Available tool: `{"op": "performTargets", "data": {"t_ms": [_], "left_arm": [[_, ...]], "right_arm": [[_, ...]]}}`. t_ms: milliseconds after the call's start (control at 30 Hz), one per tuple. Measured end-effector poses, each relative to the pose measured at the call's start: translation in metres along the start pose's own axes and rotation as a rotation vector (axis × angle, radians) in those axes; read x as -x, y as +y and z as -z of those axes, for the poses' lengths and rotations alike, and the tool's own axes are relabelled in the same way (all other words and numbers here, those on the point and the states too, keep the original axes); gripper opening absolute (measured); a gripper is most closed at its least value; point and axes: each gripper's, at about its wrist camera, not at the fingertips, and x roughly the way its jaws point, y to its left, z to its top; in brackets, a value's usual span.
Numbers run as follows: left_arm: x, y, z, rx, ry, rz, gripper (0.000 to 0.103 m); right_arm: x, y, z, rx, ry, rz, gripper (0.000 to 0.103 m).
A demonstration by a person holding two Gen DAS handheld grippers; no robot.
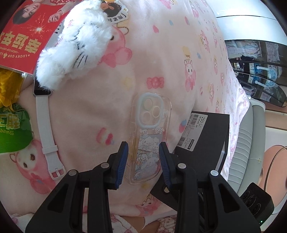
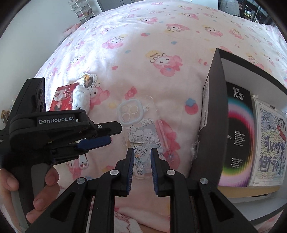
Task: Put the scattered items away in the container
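Note:
A clear cartoon phone case (image 1: 148,132) lies flat on the pink blanket, also in the right wrist view (image 2: 141,132). My left gripper (image 1: 143,148) is open, its blue pads on either side of the case's near end. My right gripper (image 2: 142,154) is open and empty, just above the case's near end. The black box container (image 2: 213,114) stands to the right, holding a rainbow package (image 2: 236,136) and a cartoon card (image 2: 269,143). The box's labelled side (image 1: 202,136) shows in the left wrist view. A white plush (image 1: 71,48) and a white watch (image 1: 44,123) lie at left.
A red Lucky Cup card (image 1: 23,35), a sticker (image 1: 114,12), a green snack bag (image 1: 12,130) and a yellow item (image 1: 9,86) lie at far left. The blanket (image 2: 143,53) stretches away behind. The left gripper body (image 2: 53,132) and hand fill the right view's left.

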Motion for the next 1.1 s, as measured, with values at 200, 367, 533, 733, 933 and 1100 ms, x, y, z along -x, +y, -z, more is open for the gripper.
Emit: {"op": "performTargets", "data": {"t_ms": [200,367,533,733,933,1100], "left_arm": [[-0.004,0.000,-0.002,0.000,0.001,-0.032,0.035],[-0.018,-0.004,-0.003,-0.030,0.049,-0.075,0.035],[-0.019,-0.002,-0.003,-0.027,0.046,-0.091,0.035],[-0.016,-0.001,-0.001,-0.024,0.035,-0.093,0.035],[-0.010,0.002,-0.001,-0.009,0.012,-0.095,0.035],[-0.011,0.002,-0.001,-0.003,0.010,-0.089,0.035]], "right_arm": [[-0.040,0.009,-0.004,0.000,0.049,0.060,0.041],[-0.059,0.011,-0.004,0.003,0.078,0.102,0.056],[-0.073,0.014,0.001,0.049,0.086,0.115,0.069],[-0.073,0.011,-0.002,0.023,0.094,0.099,0.070],[-0.079,0.008,-0.012,0.030,0.067,0.104,0.074],[-0.067,0.002,-0.006,-0.046,0.095,-0.049,0.074]]}}
